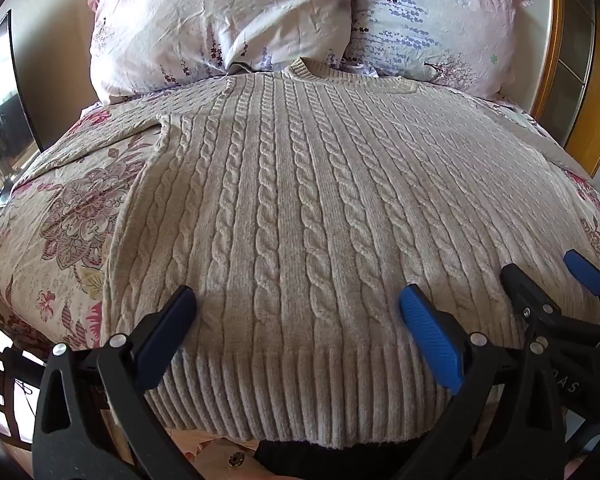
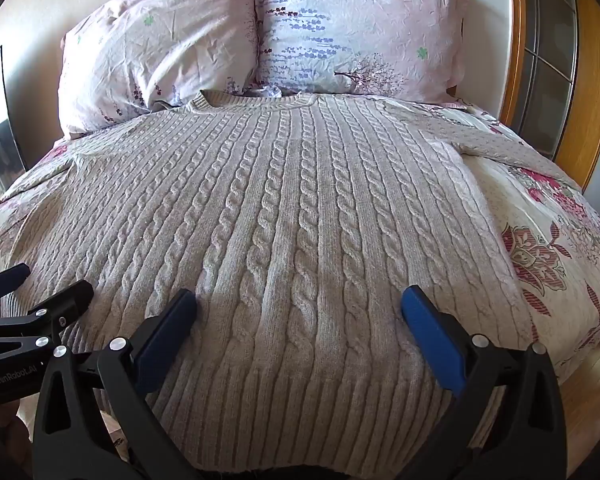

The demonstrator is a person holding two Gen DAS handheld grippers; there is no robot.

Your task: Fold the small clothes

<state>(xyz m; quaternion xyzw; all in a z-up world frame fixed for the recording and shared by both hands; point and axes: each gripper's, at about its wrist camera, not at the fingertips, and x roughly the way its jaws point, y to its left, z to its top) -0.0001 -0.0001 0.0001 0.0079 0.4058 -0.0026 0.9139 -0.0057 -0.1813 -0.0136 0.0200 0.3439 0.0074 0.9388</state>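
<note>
A beige cable-knit sweater (image 1: 300, 208) lies flat on the bed, collar toward the pillows, ribbed hem at the near edge; it also fills the right wrist view (image 2: 284, 220). My left gripper (image 1: 298, 300) is open, its fingers spread wide just above the sweater near the hem. My right gripper (image 2: 300, 304) is open in the same way over the hem, to the right of the left one. The right gripper shows at the right edge of the left wrist view (image 1: 548, 276), and the left gripper at the left edge of the right wrist view (image 2: 48, 284).
Two floral pillows (image 1: 220, 20) (image 2: 356, 28) lean at the head of the bed. A floral bedspread (image 1: 60, 216) (image 2: 556, 248) shows on both sides of the sweater. A wooden door frame (image 2: 592, 80) stands on the right, a dark screen (image 1: 4, 112) on the left.
</note>
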